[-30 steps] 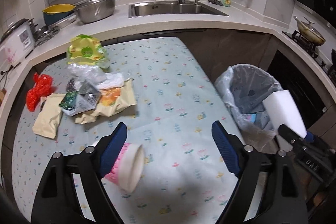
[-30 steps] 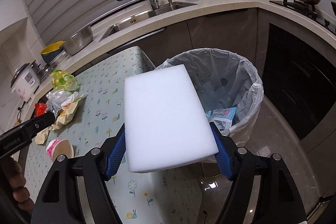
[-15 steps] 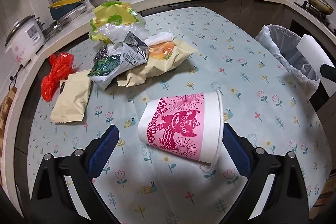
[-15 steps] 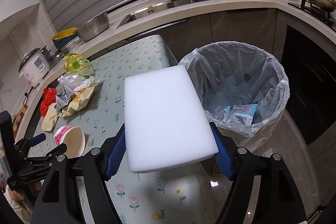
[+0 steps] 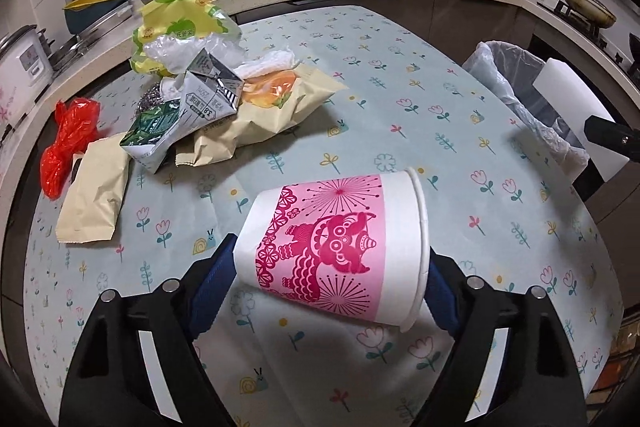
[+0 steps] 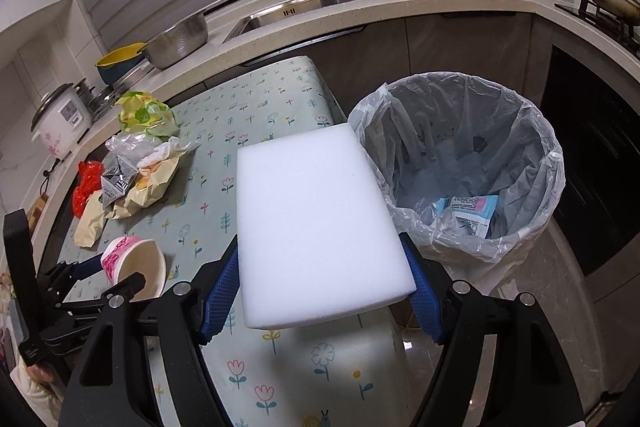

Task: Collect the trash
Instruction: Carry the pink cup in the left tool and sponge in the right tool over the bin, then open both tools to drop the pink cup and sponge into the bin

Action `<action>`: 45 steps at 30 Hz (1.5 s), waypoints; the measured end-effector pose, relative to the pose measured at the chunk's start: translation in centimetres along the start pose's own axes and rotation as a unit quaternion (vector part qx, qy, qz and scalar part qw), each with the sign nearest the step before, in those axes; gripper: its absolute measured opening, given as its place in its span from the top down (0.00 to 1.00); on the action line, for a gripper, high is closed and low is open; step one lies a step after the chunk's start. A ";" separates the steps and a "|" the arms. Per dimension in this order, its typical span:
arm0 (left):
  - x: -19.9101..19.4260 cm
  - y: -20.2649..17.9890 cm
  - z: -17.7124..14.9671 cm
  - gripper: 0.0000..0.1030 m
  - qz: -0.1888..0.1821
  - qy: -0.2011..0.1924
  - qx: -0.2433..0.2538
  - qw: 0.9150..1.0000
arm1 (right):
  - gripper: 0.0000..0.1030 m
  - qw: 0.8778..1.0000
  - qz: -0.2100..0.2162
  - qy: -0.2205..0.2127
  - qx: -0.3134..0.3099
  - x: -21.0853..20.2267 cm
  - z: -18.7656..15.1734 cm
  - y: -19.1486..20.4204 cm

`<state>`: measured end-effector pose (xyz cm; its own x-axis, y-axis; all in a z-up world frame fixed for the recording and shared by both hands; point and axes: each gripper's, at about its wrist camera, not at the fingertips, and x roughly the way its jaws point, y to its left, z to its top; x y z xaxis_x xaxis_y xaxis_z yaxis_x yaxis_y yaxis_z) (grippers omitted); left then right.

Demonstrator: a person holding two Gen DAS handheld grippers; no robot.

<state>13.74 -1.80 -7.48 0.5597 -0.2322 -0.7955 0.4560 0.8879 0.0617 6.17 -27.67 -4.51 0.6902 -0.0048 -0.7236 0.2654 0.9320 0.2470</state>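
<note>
Between the blue fingers of the left gripper [image 5: 330,267] lies a pink-and-white paper cup [image 5: 336,251] on its side, base against one pad and rim against the other; the fingers have just been closing and now pinch it over the flowered surface [image 5: 400,99]. Just off the surface's edge, the right gripper [image 6: 322,291] pinches a white foam block [image 6: 312,223] by its two sides, beside a trash bin [image 6: 472,163] lined with a pale bag, a blue-and-pink wrapper [image 6: 468,215] at its bottom. Farther across the surface sits a heap of trash: a tan paper bag [image 5: 94,201], a red plastic bag [image 5: 68,143], a crushed carton [image 5: 188,111] and a yellow-green snack bag [image 5: 176,31]. Beyond, a steel sink [image 6: 320,3] sits in the counter
</note>
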 end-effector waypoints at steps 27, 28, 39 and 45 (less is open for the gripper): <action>-3.5 -16.2 10.6 0.23 -0.062 -0.077 0.041 0.994 | 0.31 0.994 -0.090 -0.039 0.047 -3.0 2.4 -8.2; -3.2 -16.7 11.0 0.23 -0.069 -0.074 0.041 0.994 | 0.31 0.994 -0.094 -0.040 0.048 -2.9 2.5 -8.5; 1.4 -21.6 15.3 0.22 -0.127 -0.038 0.048 0.990 | 0.31 0.989 -0.126 -0.039 0.073 -1.7 4.3 -13.4; 3.4 -22.4 16.9 0.20 -0.138 -0.028 0.035 0.989 | 0.31 0.988 -0.129 -0.031 0.083 -0.5 4.8 -14.8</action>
<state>17.10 -29.16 -1.41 0.4439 -0.4859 -0.7529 0.6432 0.7578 -0.1098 5.07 -43.19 -4.71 0.6235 -0.2623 -0.7365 0.5410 0.8248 0.1643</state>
